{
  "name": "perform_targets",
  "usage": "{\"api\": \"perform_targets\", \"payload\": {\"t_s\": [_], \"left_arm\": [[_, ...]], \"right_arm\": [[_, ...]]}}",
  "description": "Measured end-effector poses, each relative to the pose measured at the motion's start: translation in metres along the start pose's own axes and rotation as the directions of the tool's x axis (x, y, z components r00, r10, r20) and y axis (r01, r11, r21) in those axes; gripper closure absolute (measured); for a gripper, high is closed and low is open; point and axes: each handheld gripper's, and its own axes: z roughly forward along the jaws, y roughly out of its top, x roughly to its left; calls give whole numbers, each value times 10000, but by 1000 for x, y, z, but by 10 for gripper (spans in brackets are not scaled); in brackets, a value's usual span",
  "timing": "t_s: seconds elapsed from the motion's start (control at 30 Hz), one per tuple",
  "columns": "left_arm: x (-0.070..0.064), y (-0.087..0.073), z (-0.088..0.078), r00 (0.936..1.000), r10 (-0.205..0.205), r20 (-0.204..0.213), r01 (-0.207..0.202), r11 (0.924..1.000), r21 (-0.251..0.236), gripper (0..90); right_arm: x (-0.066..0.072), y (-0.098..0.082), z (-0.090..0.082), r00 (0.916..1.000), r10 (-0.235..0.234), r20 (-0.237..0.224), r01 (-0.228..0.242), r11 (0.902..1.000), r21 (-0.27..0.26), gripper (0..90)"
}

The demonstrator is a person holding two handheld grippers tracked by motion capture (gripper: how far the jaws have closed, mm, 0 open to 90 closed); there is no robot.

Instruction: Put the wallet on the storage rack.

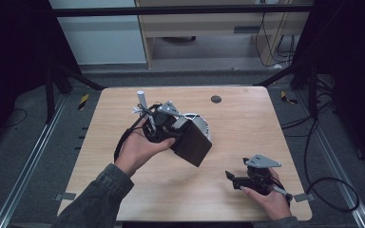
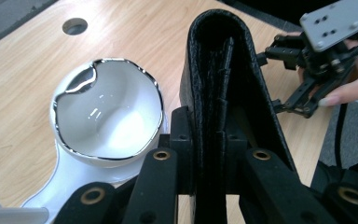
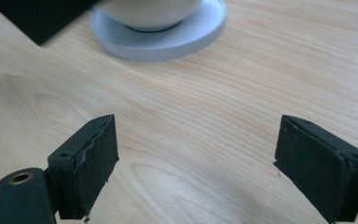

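A black leather wallet (image 2: 223,88) is clamped between the jaws of the left claw (image 2: 209,154), folded edge away from the camera, so that its inner pockets are seen between the pads in the left gripper view. In the high view the wallet (image 1: 191,142) is held clear of the tabletop (image 1: 247,128), tilted, near the middle of the wooden surface, with the left claw (image 1: 171,135) gripped by the person's left hand (image 1: 138,149).

Just behind and beside the wallet a white bowl (image 2: 109,112) with a shiny rim is seen, standing on a white saucer (image 3: 168,39); the bowl is not touched by the wallet as far as can be told.

The right claw (image 3: 196,163) is released: its two black pads are spread wide apart over bare wood, and nothing is held between them. In the high view the right claw (image 1: 233,178) is held low near the front right of the tabletop, well apart from the wallet, in the person's right hand (image 1: 266,197).

A round hole (image 1: 216,99) is set in the far part of the tabletop.
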Motion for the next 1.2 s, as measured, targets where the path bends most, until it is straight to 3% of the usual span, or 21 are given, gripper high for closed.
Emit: {"api": "perform_targets", "payload": {"t_s": [0.33,0.57,0.7,0.87,1.2], "left_arm": [[6,16,-12,9990,-273,-347,265,9994,-216,799],[12,21,-16,9969,-530,-579,505,9978,-424,799],[19,25,-22,9918,-799,-998,738,9952,-640,799],[25,25,-23,9862,-1112,-1225,1028,9920,-731,799],[37,22,-7,9773,-1565,-1425,1469,9862,-758,799]], "right_arm": [[-10,-4,-2,9972,411,633,-416,9991,69,133],[-9,-5,0,9972,203,726,-218,9996,199,136],[-7,-4,-1,9959,82,906,-107,9996,267,140],[-8,-4,-1,9943,52,1061,-90,9993,362,140],[-12,-7,-1,9933,174,1139,-228,9986,469,142]]}}
